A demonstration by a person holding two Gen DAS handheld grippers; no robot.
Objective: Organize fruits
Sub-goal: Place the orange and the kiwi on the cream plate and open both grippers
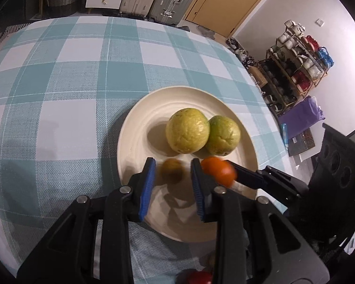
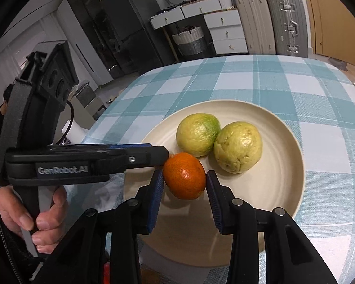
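Two guavas (image 2: 220, 142) sit on the plate (image 2: 293, 179); the right hand-held gripper (image 2: 184, 184) clasps an orange (image 2: 184, 176) over it, while the left hand-held gripper (image 1: 172, 179) gapes wide, empty.

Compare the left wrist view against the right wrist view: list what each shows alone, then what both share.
Only the left wrist view: a small, blurred brownish-green fruit between the open left claw fingers, and a shoe rack.

Only the right wrist view: the person's hand gripping the left tool, and a dark fridge.

Both: the cream plate, two green guavas, the orange between the right claw fingers, and the checked tablecloth.
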